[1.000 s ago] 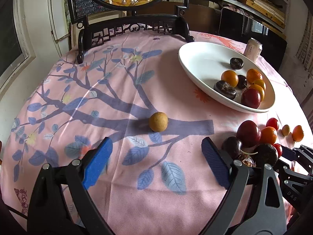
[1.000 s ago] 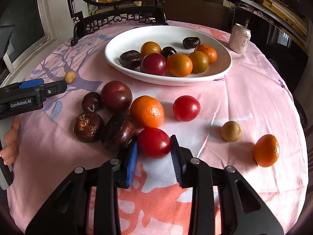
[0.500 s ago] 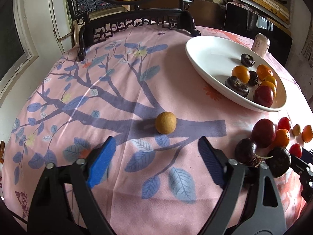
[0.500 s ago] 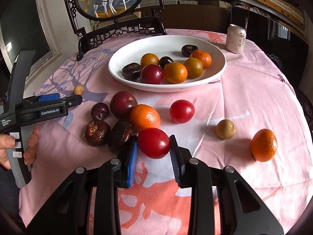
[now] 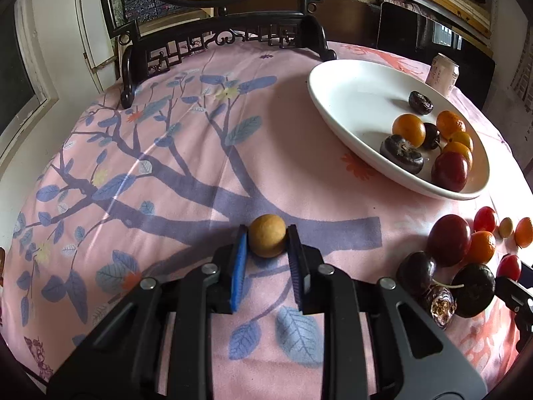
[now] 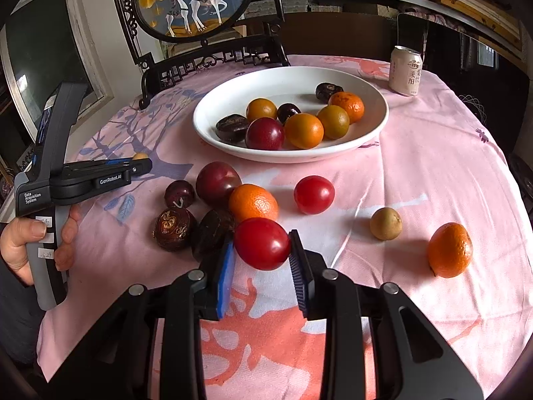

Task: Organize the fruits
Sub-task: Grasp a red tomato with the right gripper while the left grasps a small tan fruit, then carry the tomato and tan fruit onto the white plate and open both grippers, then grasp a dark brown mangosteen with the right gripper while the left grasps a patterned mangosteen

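Observation:
My left gripper (image 5: 267, 241) is shut on a small tan round fruit (image 5: 267, 240) that rests on the pink tablecloth. My right gripper (image 6: 261, 245) is shut on a red tomato-like fruit (image 6: 262, 243) and holds it above the cloth. A white plate (image 6: 376, 126) holds several fruits; it also shows at the right of the left wrist view (image 5: 336, 100). Loose fruits lie near the right gripper: a dark red plum (image 6: 217, 183), an orange (image 6: 253, 202), a red fruit (image 6: 313, 194), a tan fruit (image 6: 385, 223), another orange (image 6: 449, 250) and dark fruits (image 6: 175, 228).
A drink can (image 6: 405, 70) stands behind the plate. A dark carved wooden stand (image 5: 220, 40) with a round deer picture stands at the table's far edge. The left gripper's body (image 6: 83, 176) and the hand holding it show at the left of the right wrist view.
My left gripper moved forward and shut on the tan fruit. My right gripper lifted the red fruit off the cloth.

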